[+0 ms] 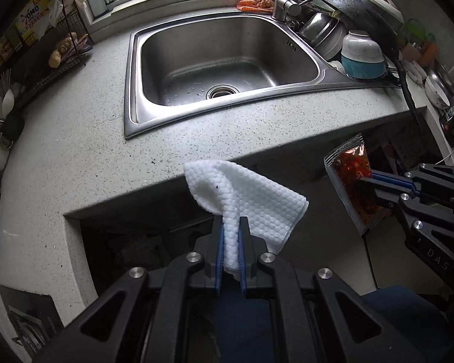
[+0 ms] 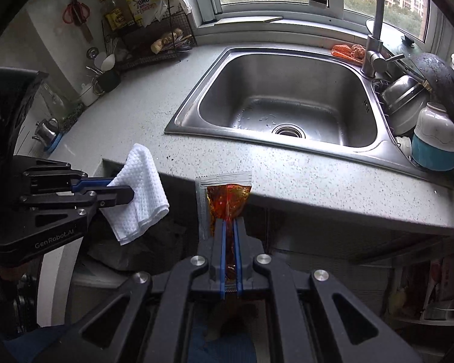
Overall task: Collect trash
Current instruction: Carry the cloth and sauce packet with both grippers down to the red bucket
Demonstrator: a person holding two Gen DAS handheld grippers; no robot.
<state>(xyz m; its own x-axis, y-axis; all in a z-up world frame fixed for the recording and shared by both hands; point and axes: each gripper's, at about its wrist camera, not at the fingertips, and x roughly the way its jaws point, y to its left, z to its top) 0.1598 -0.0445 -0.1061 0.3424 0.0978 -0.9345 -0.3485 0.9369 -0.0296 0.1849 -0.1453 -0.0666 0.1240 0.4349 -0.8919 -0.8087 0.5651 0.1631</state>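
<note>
Left wrist: my left hand-held gripper (image 1: 230, 227) grips wipe (image 1: 245, 199); right hand-held gripper (image 2: 229, 227) pinches sauce packet (image 2: 227, 199). Both lifted; bin next, unseen.

steel sink (image 1: 227, 60), upturned bowl (image 1: 361, 54), faucet (image 2: 375, 30)

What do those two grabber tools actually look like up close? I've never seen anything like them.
Both are matte black plastic linkages with triangular cut-outs and round silver pivot bolts. Each ends in two narrow black fingers lined with blue pads. The left gripper carries white "GenRobot.AI" lettering on its side; the right gripper shows letters reading "DAS". No cables are visible, and the hands holding them are out of view.
</note>
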